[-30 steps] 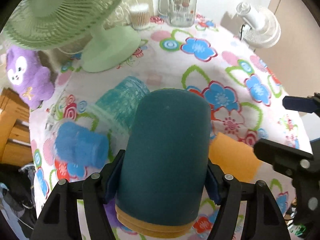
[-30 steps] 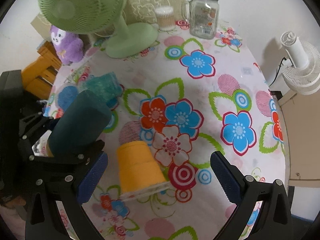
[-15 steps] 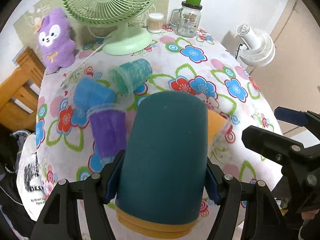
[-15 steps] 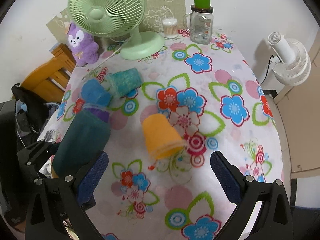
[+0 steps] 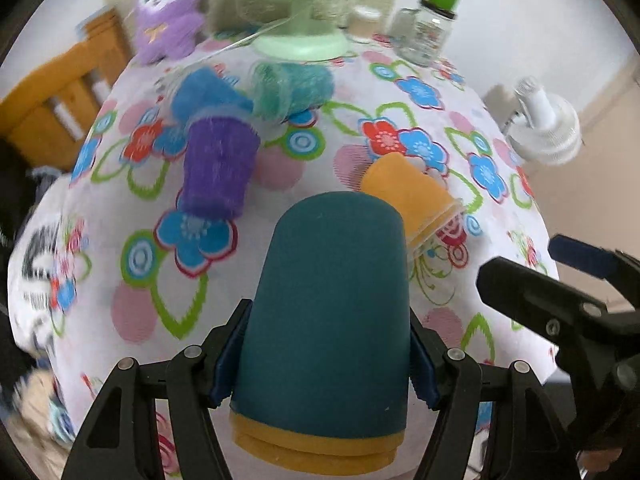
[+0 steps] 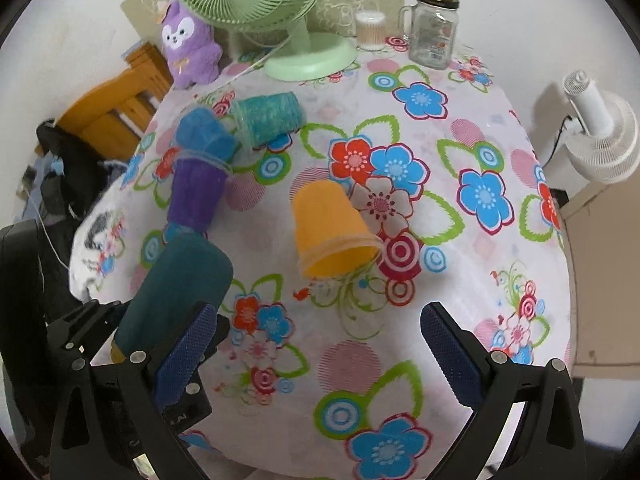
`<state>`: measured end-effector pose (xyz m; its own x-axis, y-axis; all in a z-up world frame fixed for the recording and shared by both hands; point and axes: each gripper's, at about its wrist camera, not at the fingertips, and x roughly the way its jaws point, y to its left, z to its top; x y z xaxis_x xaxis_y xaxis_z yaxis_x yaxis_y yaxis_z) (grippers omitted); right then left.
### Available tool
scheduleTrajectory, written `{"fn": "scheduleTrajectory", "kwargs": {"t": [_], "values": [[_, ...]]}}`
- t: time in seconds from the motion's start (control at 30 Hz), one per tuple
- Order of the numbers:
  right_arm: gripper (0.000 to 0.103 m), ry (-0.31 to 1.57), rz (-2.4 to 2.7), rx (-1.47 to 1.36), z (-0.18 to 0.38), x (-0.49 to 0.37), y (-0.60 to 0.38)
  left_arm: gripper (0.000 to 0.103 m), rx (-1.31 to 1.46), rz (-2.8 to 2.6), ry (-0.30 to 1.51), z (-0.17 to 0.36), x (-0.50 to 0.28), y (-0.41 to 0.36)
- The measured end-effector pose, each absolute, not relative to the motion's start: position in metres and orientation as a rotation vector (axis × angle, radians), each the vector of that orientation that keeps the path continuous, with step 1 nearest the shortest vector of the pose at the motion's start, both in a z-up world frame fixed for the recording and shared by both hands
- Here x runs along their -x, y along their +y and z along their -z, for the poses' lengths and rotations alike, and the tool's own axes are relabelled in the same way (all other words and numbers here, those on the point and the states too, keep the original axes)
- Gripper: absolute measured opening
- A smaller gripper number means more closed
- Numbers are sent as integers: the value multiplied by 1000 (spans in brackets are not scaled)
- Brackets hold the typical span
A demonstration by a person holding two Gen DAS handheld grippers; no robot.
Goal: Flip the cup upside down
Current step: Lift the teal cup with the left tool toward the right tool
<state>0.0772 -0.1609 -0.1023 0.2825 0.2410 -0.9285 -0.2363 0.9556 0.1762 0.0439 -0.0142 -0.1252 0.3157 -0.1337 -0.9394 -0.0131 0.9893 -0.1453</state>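
Floral tablecloth (image 6: 400,360); green fan (image 6: 256,4), white fan (image 6: 600,136) behind.

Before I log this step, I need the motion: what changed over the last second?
Both tools pulled up and back from the table, so far more of it shows. The left tool stayed shut on the dark teal cup; the right tool stayed open. The orange cup and other cups lie as before.

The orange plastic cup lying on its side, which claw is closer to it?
Probably right, though it's close. The open right claw faces the orange plastic cup with only bare tablecloth between. The left claw, shut on the dark teal cup, sits off to its left.
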Motion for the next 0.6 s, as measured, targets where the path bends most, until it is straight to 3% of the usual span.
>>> {"fn": "scheduleTrajectory", "kwargs": {"t": [0.6], "values": [[103,1349,-485,127,158,-107,-170,68,292,-155,1315,188,-34,-42]]}}
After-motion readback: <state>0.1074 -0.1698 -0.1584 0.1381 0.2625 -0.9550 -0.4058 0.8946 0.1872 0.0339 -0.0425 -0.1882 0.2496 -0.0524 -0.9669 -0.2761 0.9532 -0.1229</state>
